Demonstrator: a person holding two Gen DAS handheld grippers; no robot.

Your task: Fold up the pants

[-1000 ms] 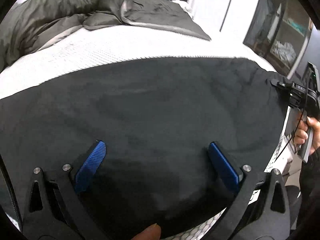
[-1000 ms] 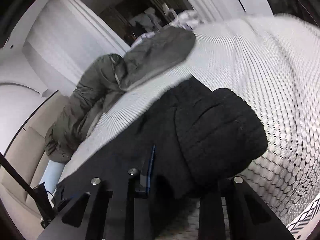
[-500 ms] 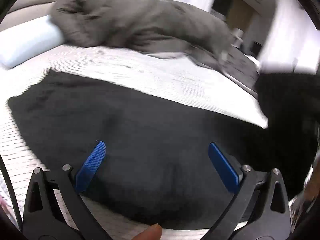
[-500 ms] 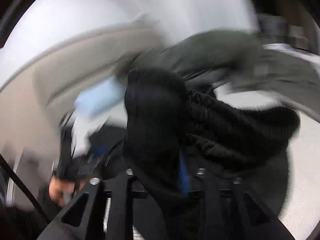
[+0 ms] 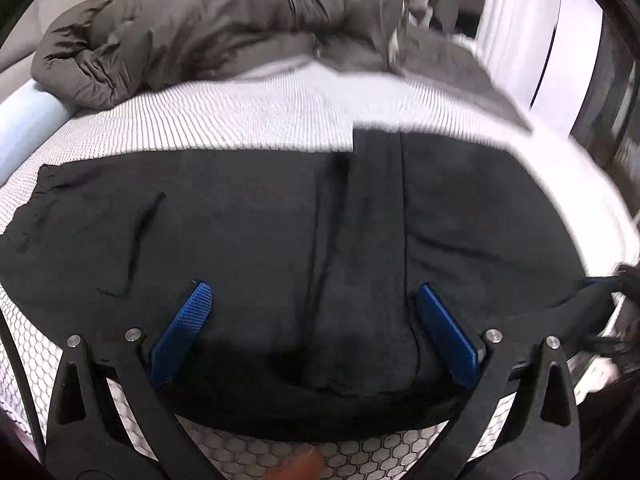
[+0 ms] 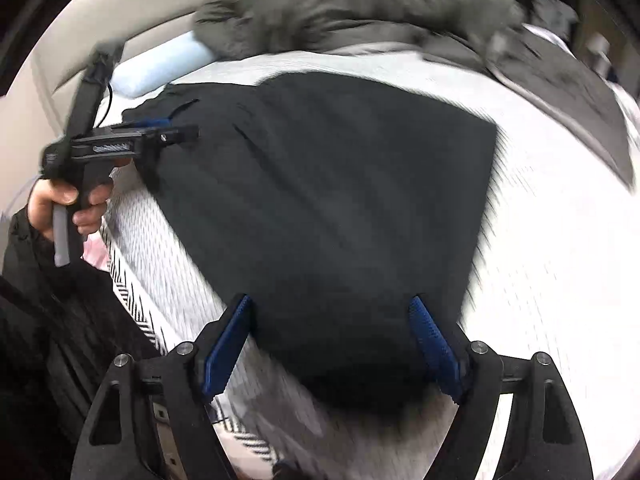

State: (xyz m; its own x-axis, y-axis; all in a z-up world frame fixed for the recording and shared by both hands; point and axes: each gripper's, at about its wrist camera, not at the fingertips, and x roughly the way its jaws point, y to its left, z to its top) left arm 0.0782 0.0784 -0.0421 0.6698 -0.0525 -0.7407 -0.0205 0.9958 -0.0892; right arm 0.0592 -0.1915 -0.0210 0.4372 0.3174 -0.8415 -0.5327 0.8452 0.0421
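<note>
Since the earlier frame the right gripper [image 6: 330, 344] has carried the bunched leg end across and let go; its jaws have just been opening and now stand wide with nothing pinched, only fabric lying flat under them. Pants [image 5: 280, 248] are now doubled over on the bed [image 5: 240, 120], a folded edge running straight ahead between the jaws of the left gripper [image 5: 312, 328], which is also wide open and holding nothing.

My take: 1 fold is down, so next is smoothing. Before regrabbing, I'd line up the layer edges, press out the ridge ahead of the left jaws, then pinch both layers together at the near hem. The grey duvet [image 5: 200, 28] beyond the jaws is well clear.
</note>
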